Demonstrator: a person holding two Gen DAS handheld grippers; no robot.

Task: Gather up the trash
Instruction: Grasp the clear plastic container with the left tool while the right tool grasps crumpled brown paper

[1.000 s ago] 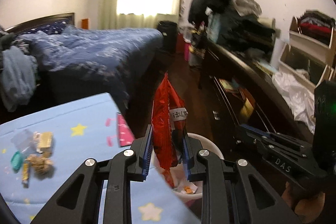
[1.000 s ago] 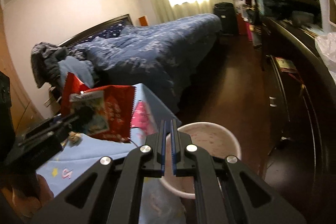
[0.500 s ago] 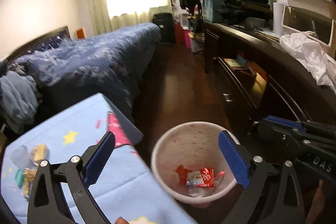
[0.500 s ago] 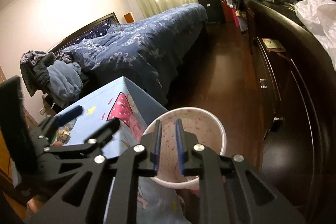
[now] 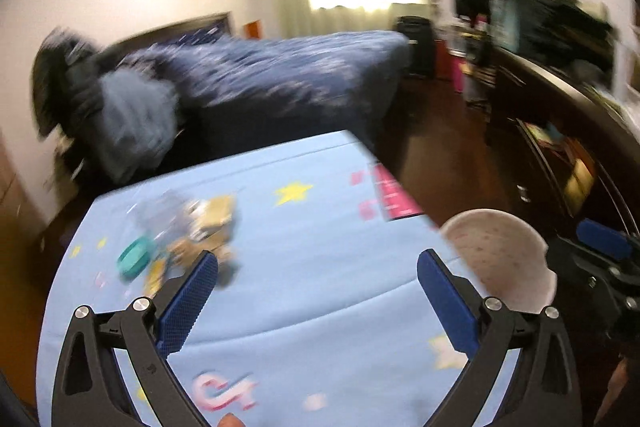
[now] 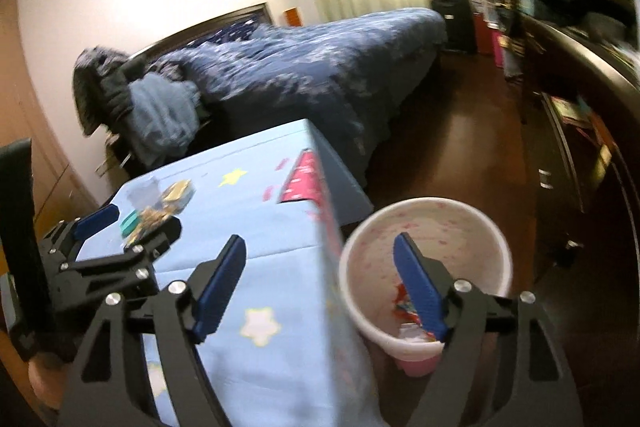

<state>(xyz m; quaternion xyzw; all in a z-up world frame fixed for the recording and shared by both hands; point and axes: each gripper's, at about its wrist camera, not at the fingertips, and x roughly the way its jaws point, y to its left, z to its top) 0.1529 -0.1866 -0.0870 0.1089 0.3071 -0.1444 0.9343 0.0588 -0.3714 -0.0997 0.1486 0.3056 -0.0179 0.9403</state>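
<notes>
A: Bedroom clutter all round; a dark blue bed (image 6: 304, 67) at the back, and in front a low surface under a pale blue star-print cloth (image 5: 312, 291) with a small heap of trash (image 5: 188, 235) on its far left part.

B: And the bin?

A: One white bin (image 6: 424, 267) on the floor, just beside the cloth's right edge; a red wrapper (image 6: 404, 303) already lies in its bottom, partly hidden by a blue pad.

B: So which step is this?

A: By my reading, the gap between one drop and the next pick; the left gripper (image 5: 316, 283) stands fully apart with nothing between its pads, pointed over the cloth toward the heap; the right gripper (image 6: 320, 267) has just been opening, empty too, straddling the cloth's edge and the bin's rim.

B: What does the next move need?

A: Probably a reach to the heap, then closing on a single piece; the bits lie bunched and touching, so singling one out looks fiddly.

B: Count it for me.

A: Two grippers, one bin, one wrapper seen in it; in the heap a teal piece (image 5: 134, 259), some tan and gold bits and a clear scrap; blur stops an exact count.
</notes>
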